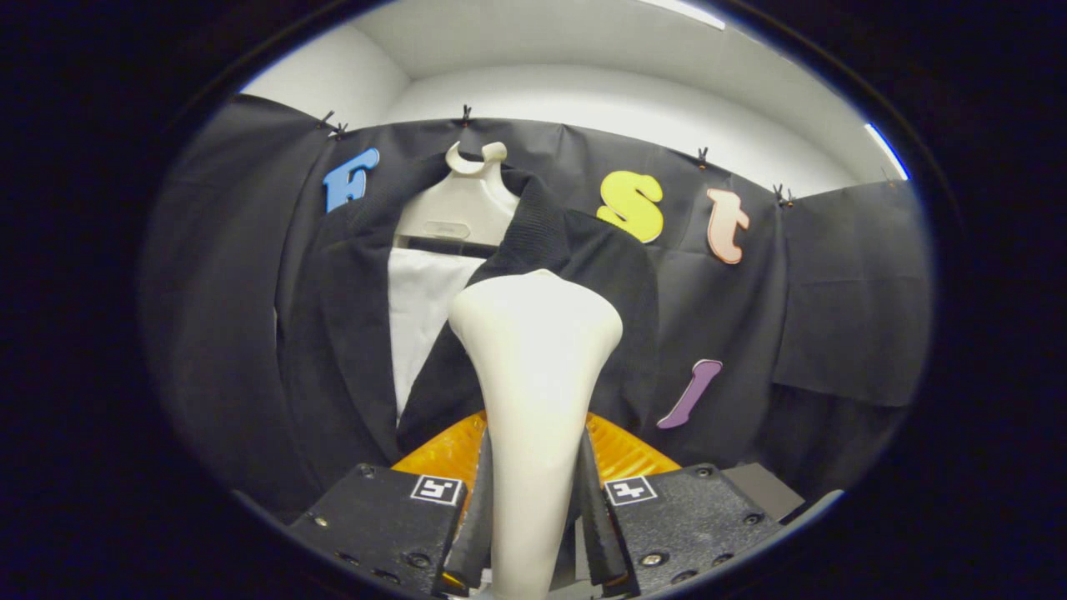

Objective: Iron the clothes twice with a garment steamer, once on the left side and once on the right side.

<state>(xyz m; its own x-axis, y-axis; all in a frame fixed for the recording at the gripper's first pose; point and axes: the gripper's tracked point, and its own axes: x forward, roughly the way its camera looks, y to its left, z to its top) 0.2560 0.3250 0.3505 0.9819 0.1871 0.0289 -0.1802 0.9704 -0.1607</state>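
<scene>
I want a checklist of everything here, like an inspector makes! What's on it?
Surface: nothing seen; no table or floor in view.
Job's things: cream garment steamer stands upright between the jaws, its wide head in front of a black jacket. The jacket hangs on a pale hanger, open over a white panel.
Clutter: nothing seen.
Grippers: gripper has both jaws pressing the steamer's handle.
Cables: nothing seen.
Surroundings: black cloth wall clipped up behind the jacket, white walls above. An orange ribbed part sits just behind the jaws.
</scene>
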